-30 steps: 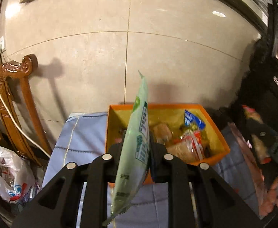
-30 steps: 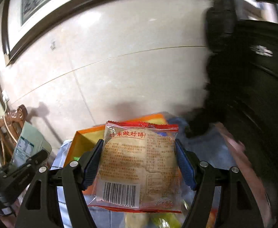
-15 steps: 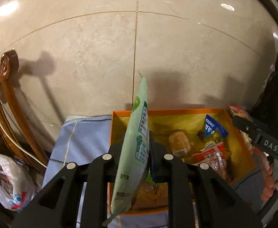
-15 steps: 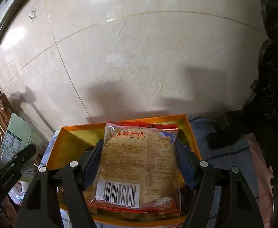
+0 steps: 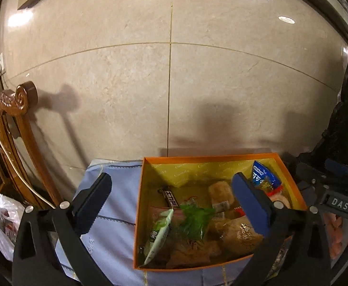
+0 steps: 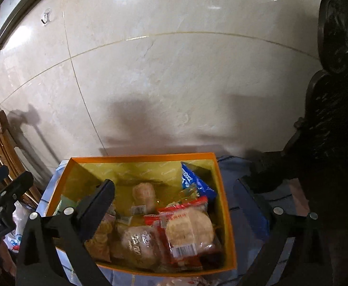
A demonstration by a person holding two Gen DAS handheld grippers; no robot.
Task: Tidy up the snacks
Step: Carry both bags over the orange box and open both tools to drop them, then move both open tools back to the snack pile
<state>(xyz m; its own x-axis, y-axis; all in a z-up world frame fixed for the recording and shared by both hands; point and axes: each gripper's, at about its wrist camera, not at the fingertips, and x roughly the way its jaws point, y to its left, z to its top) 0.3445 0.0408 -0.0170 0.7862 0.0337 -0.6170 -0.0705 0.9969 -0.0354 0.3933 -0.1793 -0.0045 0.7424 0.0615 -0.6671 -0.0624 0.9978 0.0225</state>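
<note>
Both grippers hang above the orange box, and both sets of jaws have just been opening; they now stand released with nothing between them. The left gripper straddles the box's left wall, one pad over the blue cloth and the other over the contents. The right gripper stands over the box's right half.

Step in hand, as judged: dropping snacks into the box. To finish it well, each gripper should lift straight up, jaws kept wide, so that no pad catches a wrapper or the box rim.

Contents of the box:
- a pale green packet lying against the left wall, near the front;
- a crinkled green wrapper beside it;
- a dark bar further back;
- a red-edged cracker packet, barcode up, lying on top at the right;
- a blue packet leaning in the far right corner;
- several brown wrapped pastries filling the middle and front.

The box sits on the cloth-covered counter, close against the tiled wall.
</note>
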